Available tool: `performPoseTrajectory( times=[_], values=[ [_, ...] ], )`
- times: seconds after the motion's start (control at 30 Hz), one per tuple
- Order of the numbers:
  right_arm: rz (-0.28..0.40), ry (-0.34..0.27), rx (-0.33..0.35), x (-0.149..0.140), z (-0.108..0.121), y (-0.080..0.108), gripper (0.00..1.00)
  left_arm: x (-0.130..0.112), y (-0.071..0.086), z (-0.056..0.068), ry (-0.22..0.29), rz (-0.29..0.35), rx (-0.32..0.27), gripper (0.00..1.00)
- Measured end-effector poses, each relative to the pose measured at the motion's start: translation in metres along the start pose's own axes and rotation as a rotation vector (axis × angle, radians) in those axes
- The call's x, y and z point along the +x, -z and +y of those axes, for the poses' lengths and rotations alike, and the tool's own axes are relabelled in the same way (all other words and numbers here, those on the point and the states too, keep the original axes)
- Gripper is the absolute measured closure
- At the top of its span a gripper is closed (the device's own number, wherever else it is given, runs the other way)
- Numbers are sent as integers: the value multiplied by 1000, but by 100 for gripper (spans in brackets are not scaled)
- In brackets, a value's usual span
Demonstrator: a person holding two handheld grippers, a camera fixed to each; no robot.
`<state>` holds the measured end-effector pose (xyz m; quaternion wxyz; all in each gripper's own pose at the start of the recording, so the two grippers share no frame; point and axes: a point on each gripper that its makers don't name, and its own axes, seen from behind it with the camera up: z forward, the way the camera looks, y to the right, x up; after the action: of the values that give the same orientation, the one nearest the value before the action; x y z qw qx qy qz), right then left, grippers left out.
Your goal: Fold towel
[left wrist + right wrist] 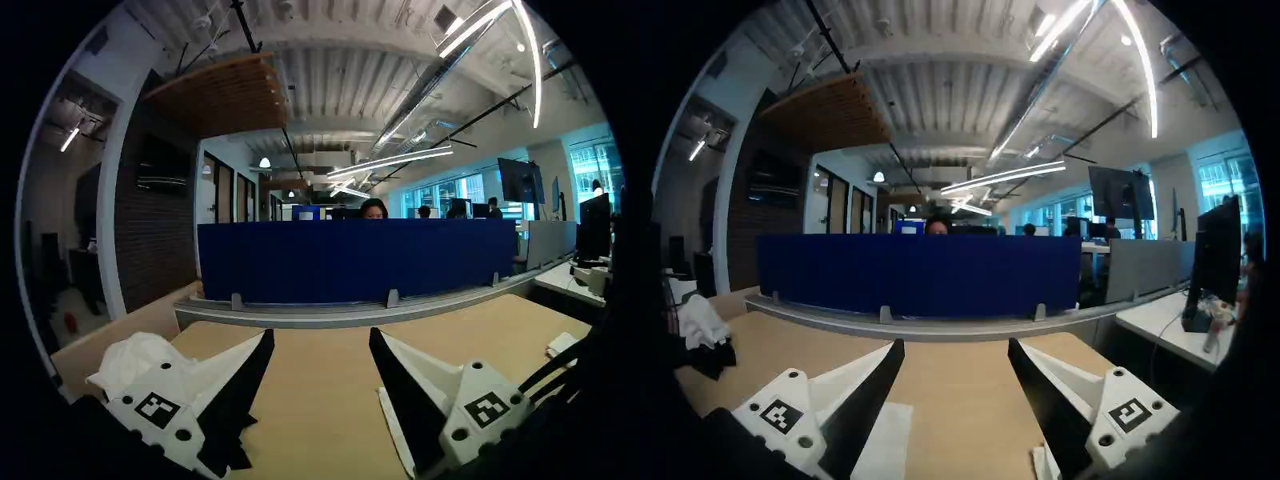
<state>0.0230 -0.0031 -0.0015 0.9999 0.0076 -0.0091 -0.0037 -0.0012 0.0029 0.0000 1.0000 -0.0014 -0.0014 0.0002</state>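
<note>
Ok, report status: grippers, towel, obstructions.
Left gripper open, empty. Right gripper open, empty. Towel flat on table beneath it. Crumpled cloth off to the side.

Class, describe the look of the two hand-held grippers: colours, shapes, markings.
The left gripper has white wedge-shaped plastic fingers with black inner pads, each bearing a square black-and-white tag. The right gripper looks the same.

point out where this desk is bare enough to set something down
Bare desk runs from the open left gripper forward to the blue divider, and likewise ahead of the open right gripper. Crowded: a crumpled white cloth far left, and a flat white cloth beneath the right gripper.
</note>
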Motion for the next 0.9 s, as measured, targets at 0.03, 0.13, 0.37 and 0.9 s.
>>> performPoseTrajectory(
  times=[0.03, 0.13, 0.37, 0.9],
  values=[
    [-7, 4, 6, 2, -1, 0, 0, -2, 0, 6, -1, -6, -6, 12],
    [-31, 19, 28, 5, -3, -1, 0, -9, 0, 19, -10, -28, -29, 12],
    [-131, 70, 142, -6, -22, 2, 0, -27, 3, 42, -51, -104, -115, 12],
    [-349, 197, 405, -42, -71, 24, 0, -49, 20, 75, -83, -253, -316, 12]
  ],
)
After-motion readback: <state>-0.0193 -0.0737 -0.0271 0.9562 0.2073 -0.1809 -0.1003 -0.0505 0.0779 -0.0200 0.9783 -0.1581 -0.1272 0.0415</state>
